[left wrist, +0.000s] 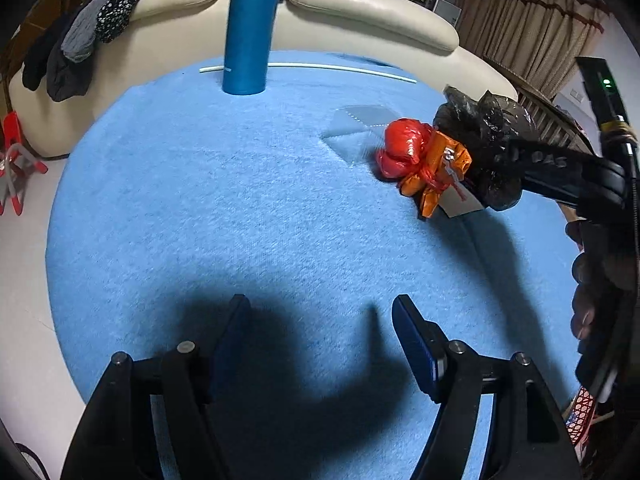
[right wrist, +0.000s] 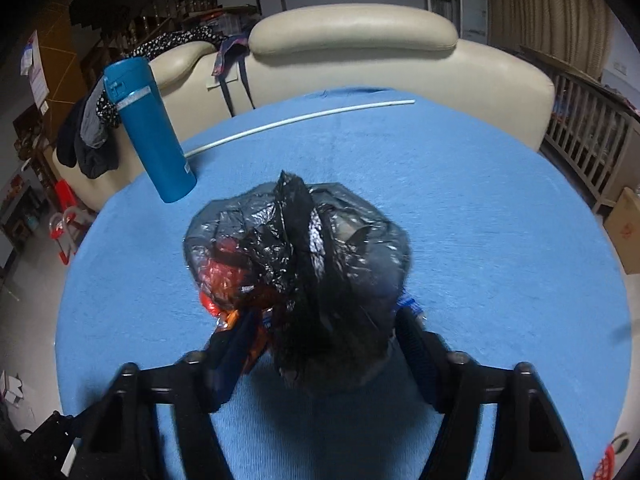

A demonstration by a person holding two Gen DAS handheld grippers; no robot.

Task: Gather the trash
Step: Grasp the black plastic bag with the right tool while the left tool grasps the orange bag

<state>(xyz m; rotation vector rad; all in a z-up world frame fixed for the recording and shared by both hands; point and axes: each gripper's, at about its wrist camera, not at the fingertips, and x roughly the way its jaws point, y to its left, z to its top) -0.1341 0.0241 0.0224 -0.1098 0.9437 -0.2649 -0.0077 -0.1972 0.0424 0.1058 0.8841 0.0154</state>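
From the left wrist view, a round table with a blue cloth (left wrist: pixel 200 200) is seen. The left gripper (left wrist: pixel 320 332) is held low over the cloth, and its two fingers are wide apart with nothing between them. A dark shadow is cast on the cloth below it. Far across the table, a tall blue bottle (left wrist: pixel 250 28) is stood upright, and a thin white stick (left wrist: pixel 340 67) is laid behind it. At the right side, a red crumpled bag (left wrist: pixel 404 152) and an orange wrapper (left wrist: pixel 444 172) are seen bunched together with a black trash bag (left wrist: pixel 480 128). The right gripper (left wrist: pixel 560 176) is reached in from the right, and the black bag is wrapped around its tip. Behind the table, a cream sofa (left wrist: pixel 360 4) is seen, with dark clothes (left wrist: pixel 80 52) hung over it.

From the right wrist view, the black trash bag (right wrist: pixel 296 248) is seen right in front, between the fingers of the right gripper (right wrist: pixel 320 344). The fingers are pressed in on the bag, so it is clamped. Red and orange trash is seen through the thin plastic at the left. The bag is over the blue cloth (right wrist: pixel 480 200), near the table's middle. The blue bottle (right wrist: pixel 148 128) is seen to the left, and the white stick (right wrist: pixel 300 120) is laid near the far edge.
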